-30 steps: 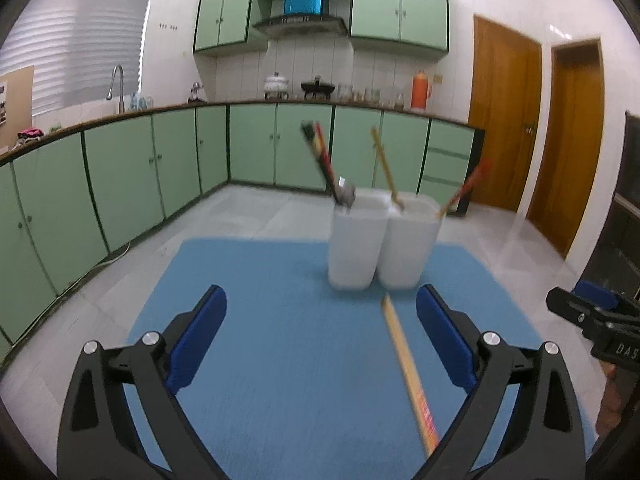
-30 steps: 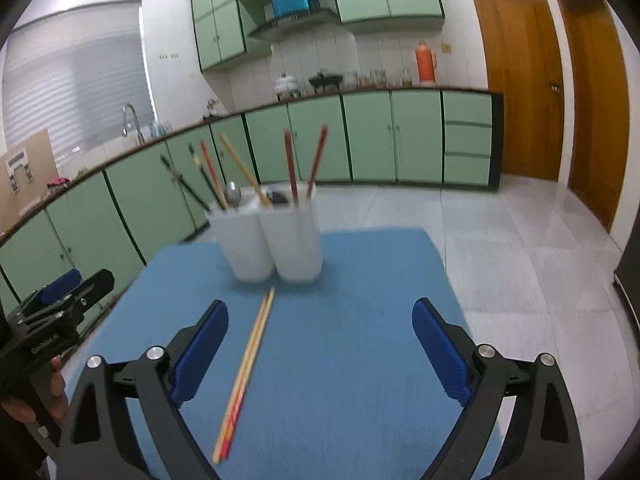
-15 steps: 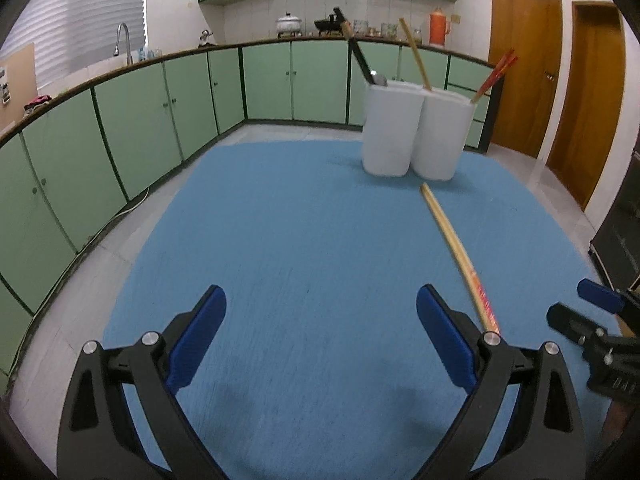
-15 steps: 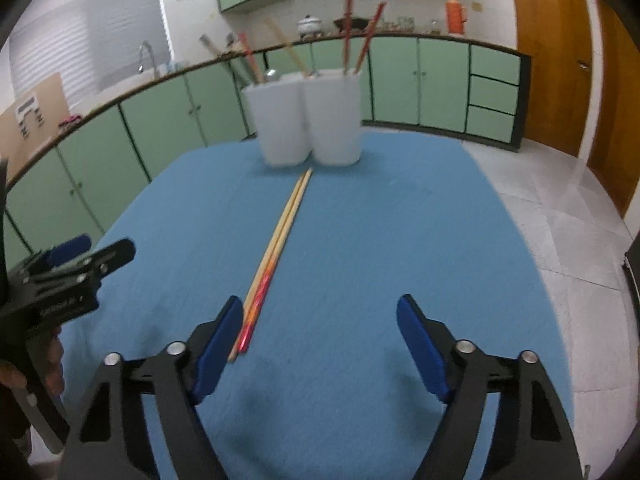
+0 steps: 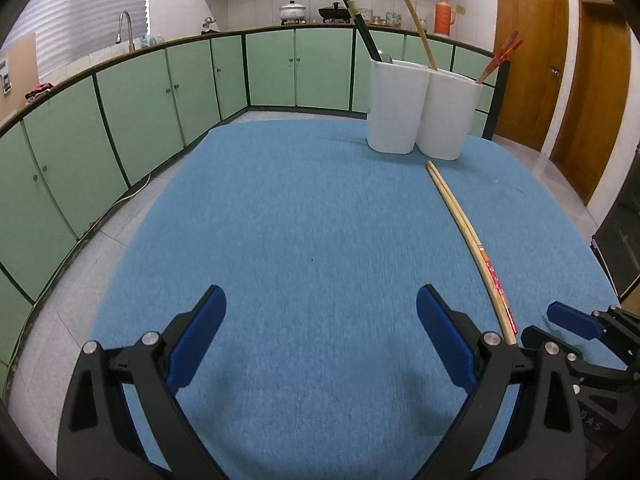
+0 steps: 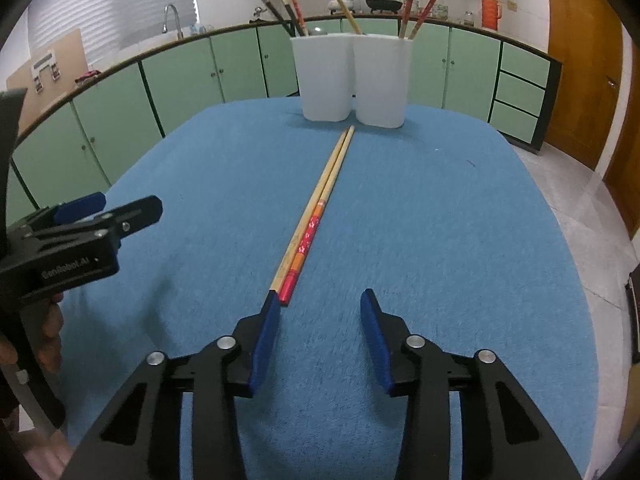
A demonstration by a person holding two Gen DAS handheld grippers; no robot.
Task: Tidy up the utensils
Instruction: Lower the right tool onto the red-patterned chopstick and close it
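Blue mat (image 6: 440, 220), a pair of chopsticks (image 6: 320, 208) lying on it below two white holders (image 6: 352, 76).
Right gripper (image 6: 320, 308), lower centre, has just been closing; its jaws stand apart, chopstick ends just beyond the left fingertip, nothing between. Left gripper (image 5: 320, 308) gapes wide over bare mat, chopsticks to its right.

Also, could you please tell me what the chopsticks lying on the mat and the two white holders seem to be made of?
Chopsticks: probably bamboo or wood, pale matte tan, one with glossy red-orange painted end. White holders: likely plastic, smooth, slightly translucent walls.
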